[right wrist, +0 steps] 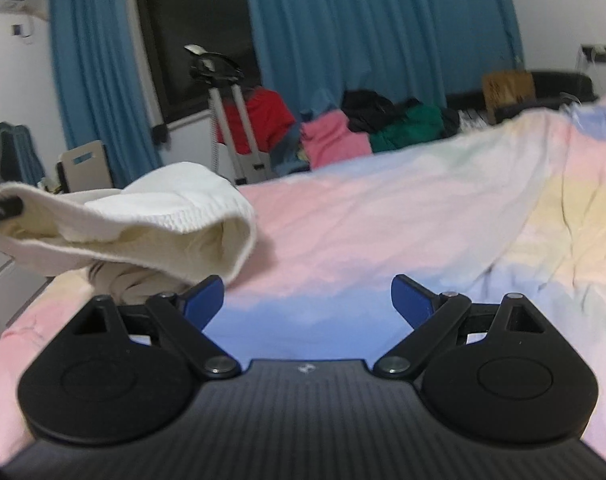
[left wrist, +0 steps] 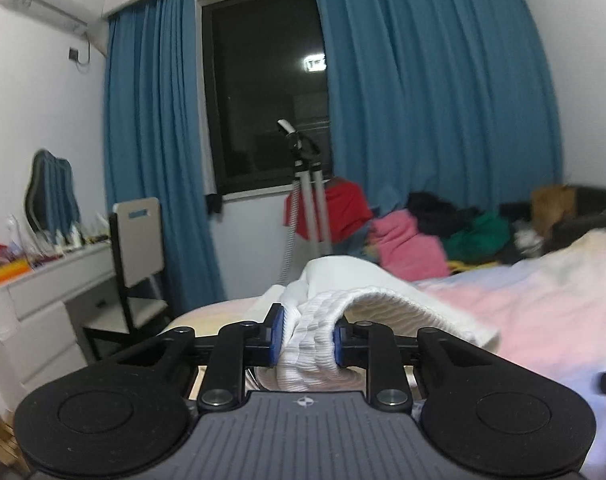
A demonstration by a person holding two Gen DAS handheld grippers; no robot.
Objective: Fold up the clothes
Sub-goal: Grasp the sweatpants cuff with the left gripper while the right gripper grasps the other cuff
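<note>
A white ribbed garment [left wrist: 343, 300] is bunched up and lifted over the pastel bedspread [left wrist: 543, 300]. My left gripper [left wrist: 307, 338] is shut on its gathered ribbed band, with the cloth squeezed between the blue pads. In the right wrist view the same white garment [right wrist: 151, 220] hangs at the left, folded over on itself above the bedspread [right wrist: 363, 232]. My right gripper [right wrist: 307, 300] stands open just to the right of the cloth, with nothing between its fingers.
A pile of clothes [left wrist: 415, 236] in pink, green, black and red lies at the bed's far edge. A garment steamer stand [left wrist: 307, 200] rises by the window. A white desk [left wrist: 43, 300] and chair [left wrist: 137, 264] stand at the left. Blue curtains [left wrist: 423, 100] hang behind.
</note>
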